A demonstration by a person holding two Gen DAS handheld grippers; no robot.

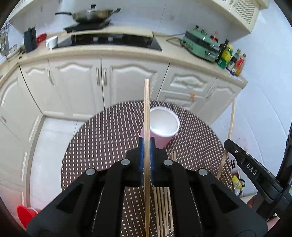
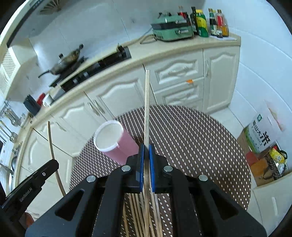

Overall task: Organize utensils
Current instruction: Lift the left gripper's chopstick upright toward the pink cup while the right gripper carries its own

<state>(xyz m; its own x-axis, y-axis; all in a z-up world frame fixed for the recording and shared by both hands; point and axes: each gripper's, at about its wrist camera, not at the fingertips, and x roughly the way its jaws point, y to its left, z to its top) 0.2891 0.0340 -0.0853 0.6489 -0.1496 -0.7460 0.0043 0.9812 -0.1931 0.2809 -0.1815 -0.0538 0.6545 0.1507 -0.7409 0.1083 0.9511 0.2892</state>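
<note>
**Two grippers, one chopstick each, over the dotted table**

Both grippers are up above the round table (image 1: 102, 138), the one with the brown cloth covered in pale dots. The left gripper (image 1: 147, 144) has its blue-padded fingers (image 1: 141, 156) clenched on a single wooden chopstick (image 1: 147, 113), which runs straight forward between them and stands out well past the tips. The right gripper (image 2: 146, 151) is doing the same thing: its blue pads (image 2: 152, 164) are pressed tight on another chopstick (image 2: 147, 109), held lengthwise along the fingers and pointing ahead toward the cabinets.

The pink cup (image 1: 160, 125), white inside, stands upright on the table just beyond the left gripper's fingertips and a little to their right. From the right wrist view the same cup (image 2: 116, 144) sits forward and to the left of the right gripper. The cup's visible interior looks bare.

More chopsticks (image 1: 163, 209) lie flat on the cloth in a loose bundle underneath both grippers, side by side and roughly parallel.

Behind the table runs a cream kitchen counter (image 1: 113, 52) with a black hob and a lidded wok (image 1: 91, 15) on a burner. A green appliance (image 2: 172, 28) sits farther along, next to a cluster of sauce bottles (image 2: 209, 23). On the floor to the right stands an open cardboard box (image 2: 264, 164) of groceries.
</note>
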